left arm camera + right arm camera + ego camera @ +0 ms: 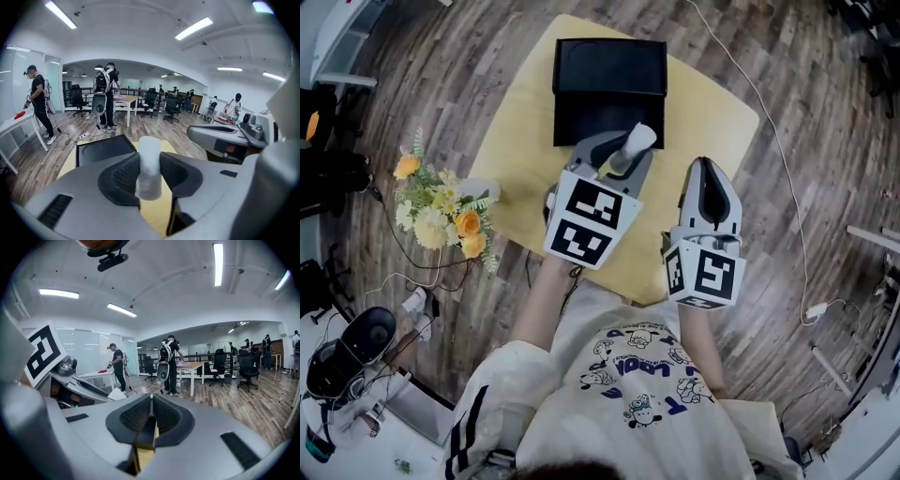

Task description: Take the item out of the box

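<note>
Left gripper (pixel 149 161): jaws clamped on a white frosted cylinder (pixel 150 164), one pad on each side; the cylinder stands upright between them, its top poking above the pads.
Task item: in the head view, the cylinder sits over the 6 o'clock edge of the black rectangular box (pixel 609 89), clear of the box's tray.
Box: lies at 12 o'clock on the pale yellow square table (pixel 516 150); the left gripper view shows a round recess in its tray.
Right gripper (pixel 151 417): jaws together, nothing between them; at 4 o'clock from the left gripper, over the table's near edge.
Surroundings: bouquet of yellow and orange flowers (pixel 441 211) at 9 o'clock, beside the table.
</note>
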`<control>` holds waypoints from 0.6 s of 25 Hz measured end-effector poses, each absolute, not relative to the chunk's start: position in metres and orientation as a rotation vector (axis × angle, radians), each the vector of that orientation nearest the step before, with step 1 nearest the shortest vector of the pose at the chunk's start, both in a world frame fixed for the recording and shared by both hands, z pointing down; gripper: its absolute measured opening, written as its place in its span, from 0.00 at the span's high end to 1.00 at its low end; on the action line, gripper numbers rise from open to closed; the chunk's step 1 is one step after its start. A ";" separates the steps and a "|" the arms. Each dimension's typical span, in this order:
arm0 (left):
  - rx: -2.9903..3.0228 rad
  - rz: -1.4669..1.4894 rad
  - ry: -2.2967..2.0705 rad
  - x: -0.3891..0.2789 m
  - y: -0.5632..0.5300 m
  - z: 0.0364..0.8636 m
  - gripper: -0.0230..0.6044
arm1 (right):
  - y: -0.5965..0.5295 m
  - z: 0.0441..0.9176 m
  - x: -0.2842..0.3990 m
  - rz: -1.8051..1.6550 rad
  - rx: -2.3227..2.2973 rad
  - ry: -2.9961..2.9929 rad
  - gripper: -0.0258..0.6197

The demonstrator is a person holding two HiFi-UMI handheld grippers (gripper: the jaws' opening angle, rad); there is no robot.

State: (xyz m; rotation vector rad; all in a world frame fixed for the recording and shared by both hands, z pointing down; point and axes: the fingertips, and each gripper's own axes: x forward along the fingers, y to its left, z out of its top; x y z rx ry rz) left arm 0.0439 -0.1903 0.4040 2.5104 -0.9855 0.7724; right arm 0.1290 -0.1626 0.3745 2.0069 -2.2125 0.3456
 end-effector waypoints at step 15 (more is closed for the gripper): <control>2.591 0.478 -1.208 0.022 -0.162 0.330 0.74 | -0.132 0.314 0.112 0.207 2.100 -2.242 0.90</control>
